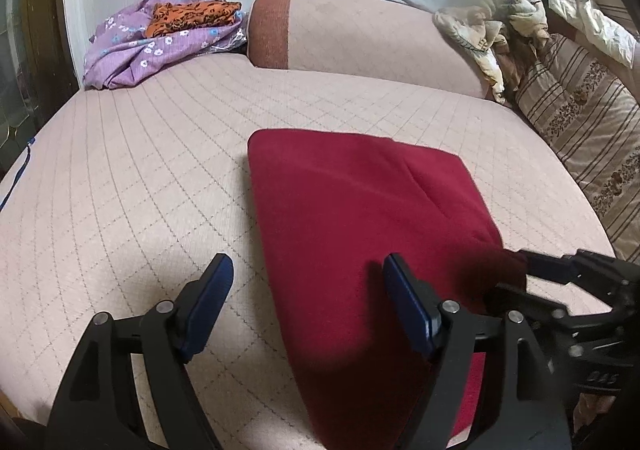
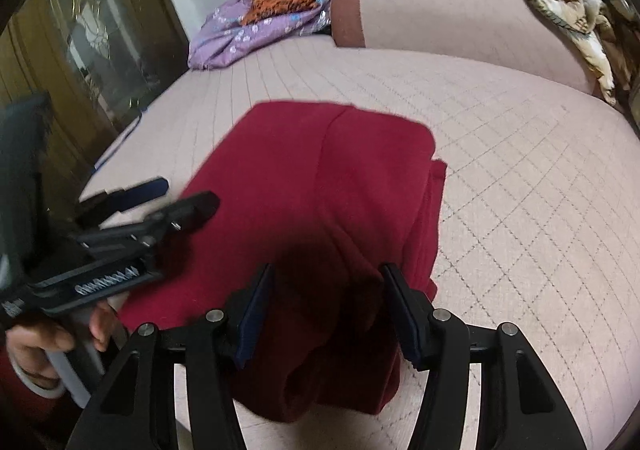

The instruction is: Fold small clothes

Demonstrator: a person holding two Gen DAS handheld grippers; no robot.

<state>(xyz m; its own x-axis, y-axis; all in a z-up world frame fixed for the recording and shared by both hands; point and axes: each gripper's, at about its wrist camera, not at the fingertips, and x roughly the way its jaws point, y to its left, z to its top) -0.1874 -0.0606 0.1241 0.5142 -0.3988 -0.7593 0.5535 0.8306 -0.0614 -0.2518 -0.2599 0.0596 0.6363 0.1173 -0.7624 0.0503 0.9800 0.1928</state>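
Observation:
A dark red folded garment [image 1: 360, 217] lies flat on the pink quilted bed [image 1: 140, 169]; it also shows in the right wrist view [image 2: 304, 185]. My left gripper [image 1: 308, 274] is open, just above the garment's near left edge, one finger over the bed and one over the cloth. It shows from the side in the right wrist view [image 2: 180, 195]. My right gripper [image 2: 326, 282] is open over the garment's near right corner, holding nothing. Its fingers [image 1: 548, 268] show in the left wrist view at the garment's right edge.
A purple flowered cloth [image 1: 136, 49] with an orange patterned one [image 1: 192, 17] on it lies at the far left corner. A pink bolster [image 1: 360, 33] runs along the back. Crumpled clothes [image 1: 492, 25] and a striped cushion [image 1: 588, 129] lie at right. A wooden cabinet [image 2: 72, 61] stands at left.

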